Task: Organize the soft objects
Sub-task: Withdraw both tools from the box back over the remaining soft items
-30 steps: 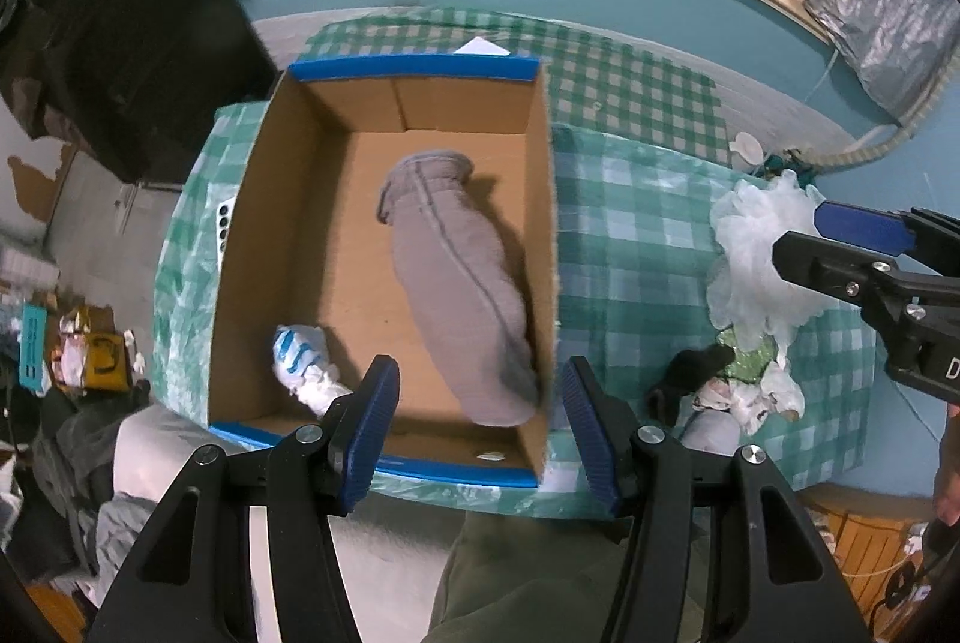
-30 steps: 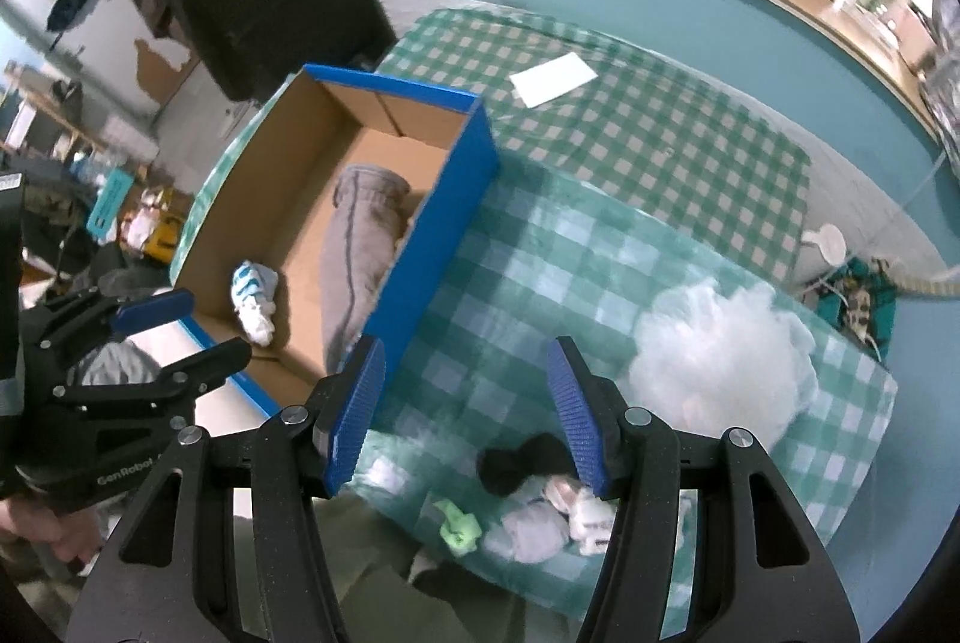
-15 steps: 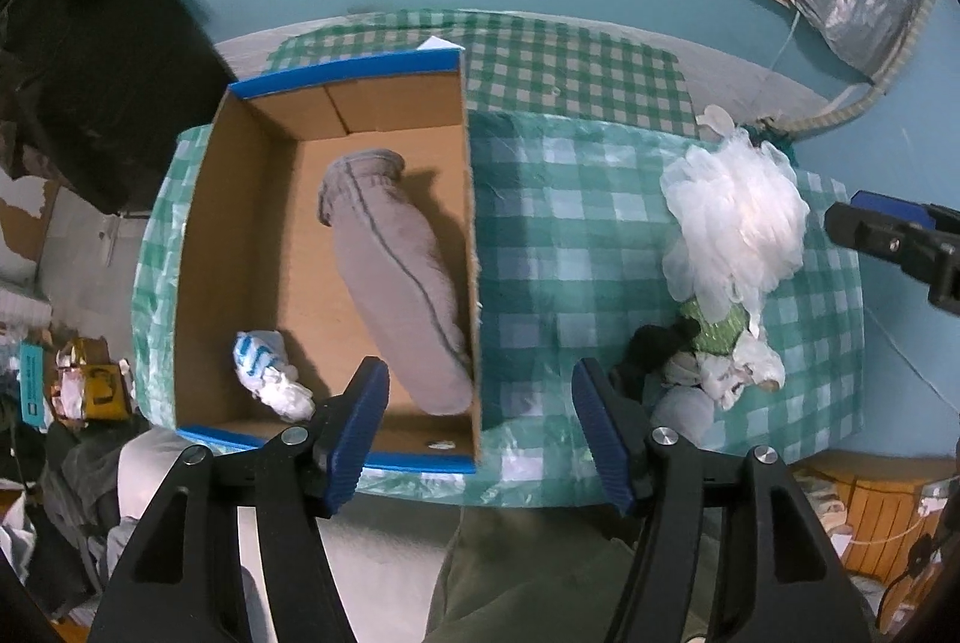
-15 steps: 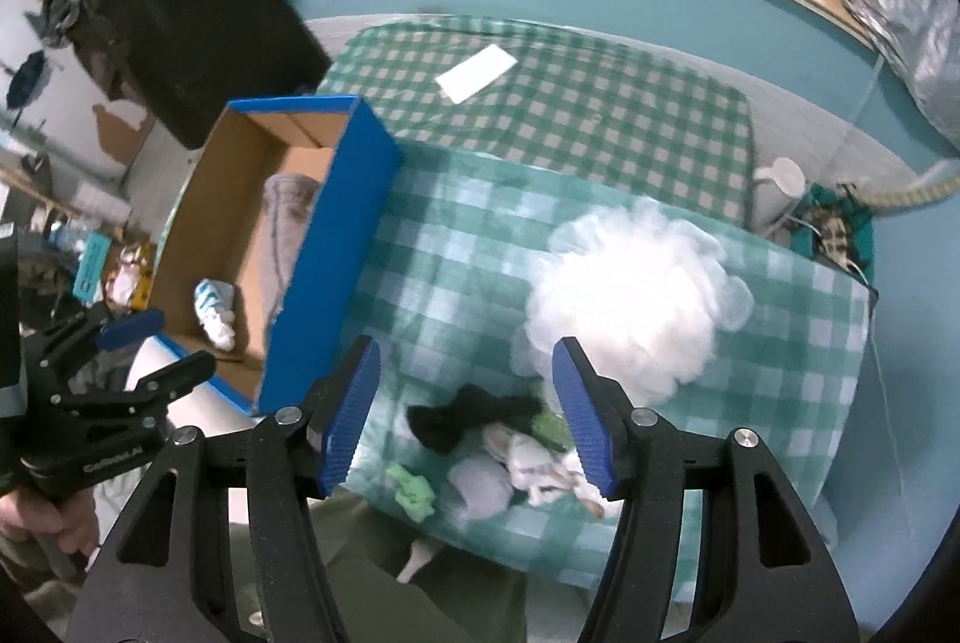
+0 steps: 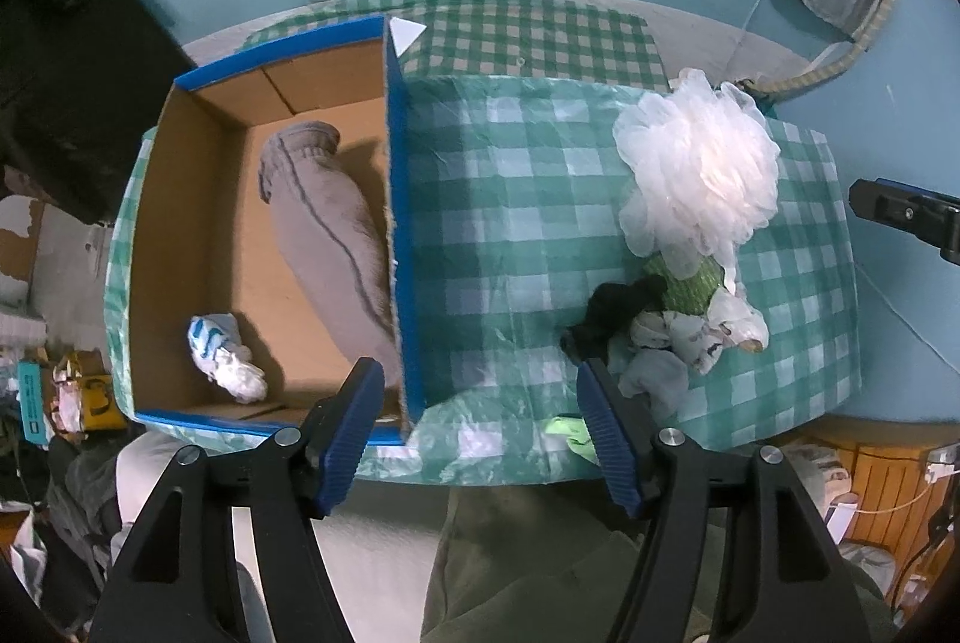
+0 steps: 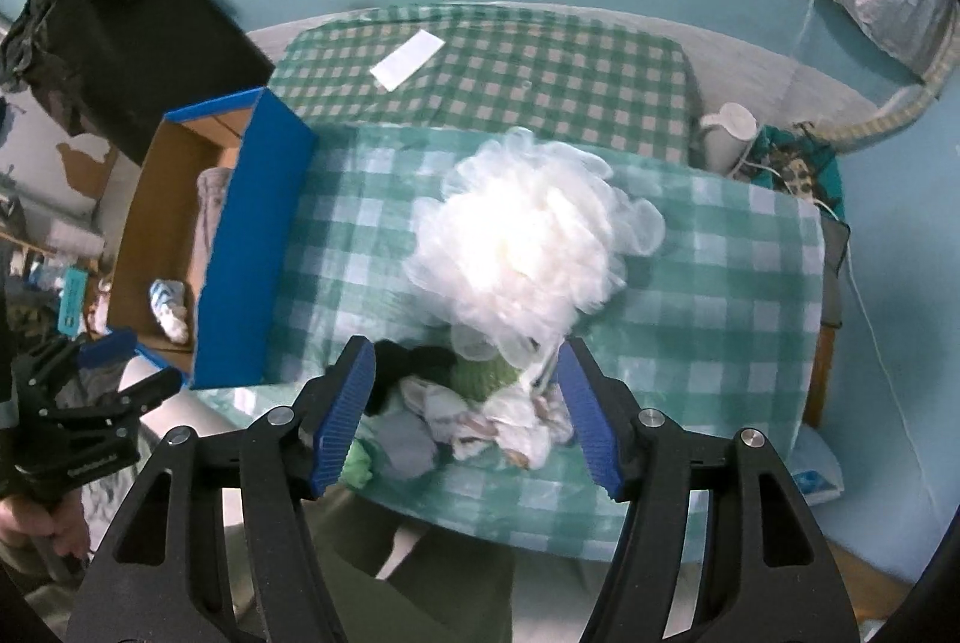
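Jaws of the right gripper (image 6: 465,406) are wide apart, holding nothing, above the little sock pile (image 6: 480,412). Several socks could be pinched together, and the puffy sponge (image 6: 528,241) at 12 o'clock snagged.

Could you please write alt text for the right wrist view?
Open right tongs hover above a pile of small socks beside a white mesh bath pouf on a green checked tablecloth. To the left, a blue cardboard box holds a grey sock.
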`<state>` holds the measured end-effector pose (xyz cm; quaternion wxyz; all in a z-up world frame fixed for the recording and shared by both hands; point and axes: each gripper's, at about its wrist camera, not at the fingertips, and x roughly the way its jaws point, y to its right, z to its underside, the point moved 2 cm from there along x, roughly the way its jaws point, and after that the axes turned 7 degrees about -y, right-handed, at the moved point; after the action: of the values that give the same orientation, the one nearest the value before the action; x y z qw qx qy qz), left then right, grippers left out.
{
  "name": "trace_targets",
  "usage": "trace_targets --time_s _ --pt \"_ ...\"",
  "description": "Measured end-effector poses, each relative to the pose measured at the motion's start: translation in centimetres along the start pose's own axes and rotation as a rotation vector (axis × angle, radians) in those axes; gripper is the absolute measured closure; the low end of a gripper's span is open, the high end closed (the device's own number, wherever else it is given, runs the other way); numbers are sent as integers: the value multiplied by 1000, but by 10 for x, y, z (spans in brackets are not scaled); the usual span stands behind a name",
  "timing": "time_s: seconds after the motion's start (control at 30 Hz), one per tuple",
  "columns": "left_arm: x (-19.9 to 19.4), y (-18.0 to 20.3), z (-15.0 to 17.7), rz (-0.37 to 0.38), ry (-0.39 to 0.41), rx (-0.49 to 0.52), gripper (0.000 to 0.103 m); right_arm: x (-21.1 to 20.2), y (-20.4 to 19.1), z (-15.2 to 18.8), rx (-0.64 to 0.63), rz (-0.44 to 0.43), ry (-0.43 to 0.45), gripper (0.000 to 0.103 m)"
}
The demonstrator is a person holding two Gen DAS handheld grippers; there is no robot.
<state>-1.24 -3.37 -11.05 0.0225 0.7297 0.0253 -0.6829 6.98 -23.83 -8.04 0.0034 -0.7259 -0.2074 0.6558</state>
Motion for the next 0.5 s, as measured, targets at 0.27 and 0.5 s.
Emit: trace_targets --time_s 0.27,0.5 --pt "14 22 9 0 -24 10 31 14 22 16 7 9 -35 38" --pt "30 34 19 10 -42 -16 27 38 35 31 -19 8 -82 38"
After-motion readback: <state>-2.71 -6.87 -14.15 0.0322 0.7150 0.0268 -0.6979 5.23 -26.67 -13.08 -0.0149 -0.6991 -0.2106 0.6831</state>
